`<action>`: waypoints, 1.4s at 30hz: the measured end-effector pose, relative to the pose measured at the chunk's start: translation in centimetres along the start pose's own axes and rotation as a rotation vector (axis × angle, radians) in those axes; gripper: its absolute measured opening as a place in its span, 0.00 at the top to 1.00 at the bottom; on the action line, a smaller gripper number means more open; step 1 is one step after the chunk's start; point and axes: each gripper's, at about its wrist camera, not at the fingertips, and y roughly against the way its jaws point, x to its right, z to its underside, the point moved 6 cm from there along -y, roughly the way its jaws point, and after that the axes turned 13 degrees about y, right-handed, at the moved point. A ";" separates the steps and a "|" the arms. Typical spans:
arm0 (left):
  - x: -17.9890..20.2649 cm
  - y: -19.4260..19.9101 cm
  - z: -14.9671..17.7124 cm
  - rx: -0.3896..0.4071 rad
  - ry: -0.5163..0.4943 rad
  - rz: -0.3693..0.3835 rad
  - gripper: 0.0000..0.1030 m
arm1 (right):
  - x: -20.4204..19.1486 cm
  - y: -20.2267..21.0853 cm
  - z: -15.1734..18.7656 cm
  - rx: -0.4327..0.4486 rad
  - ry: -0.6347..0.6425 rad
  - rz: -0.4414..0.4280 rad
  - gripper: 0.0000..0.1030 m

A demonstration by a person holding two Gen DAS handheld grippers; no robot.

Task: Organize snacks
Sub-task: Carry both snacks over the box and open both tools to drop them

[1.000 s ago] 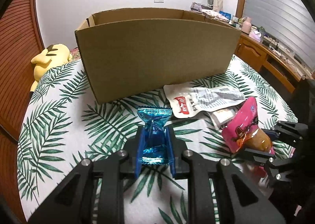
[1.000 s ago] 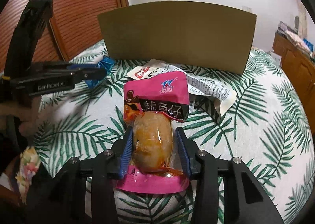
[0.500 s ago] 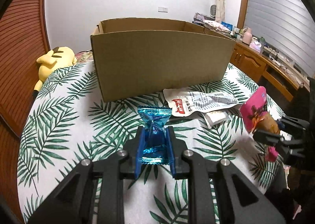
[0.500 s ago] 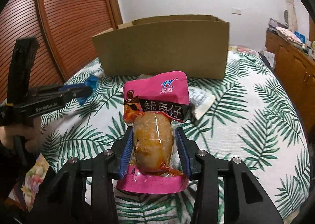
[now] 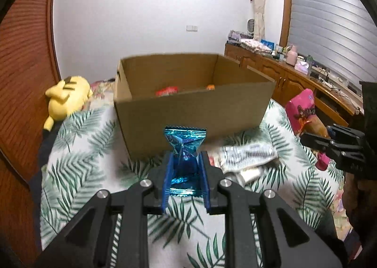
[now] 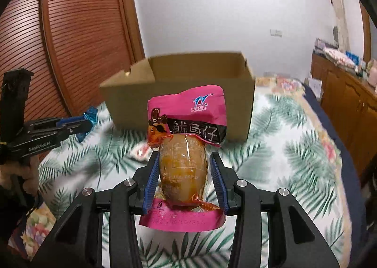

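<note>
Above the bed, a blue candy is pinched tight by the left gripper. A pink snack pouch is clamped in the right gripper, both held near the cardboard box.

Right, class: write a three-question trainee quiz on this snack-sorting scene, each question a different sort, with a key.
1. True or false: the left gripper is shut on a blue candy wrapper.
2. Multiple choice: the pink snack pouch held by the right gripper is A) inside the cardboard box, B) lifted above the bed, C) lying beside the yellow plush toy.
3. Fill in: snacks already lie inside the open ____.

Key: 1 true; 2 B; 3 cardboard box.
</note>
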 end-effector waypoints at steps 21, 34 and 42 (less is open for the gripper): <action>2.2 -5.0 -12.4 0.034 -0.023 0.024 0.81 | 3.4 -5.7 -9.1 0.016 0.077 -0.007 0.58; 1.4 -8.2 -14.3 0.008 0.001 -0.001 0.80 | 4.8 -10.7 -9.7 -0.044 0.036 -0.038 0.58; 0.5 -8.9 -13.0 -0.015 0.016 -0.016 0.75 | 6.2 -12.6 -10.1 -0.067 -0.014 -0.052 0.57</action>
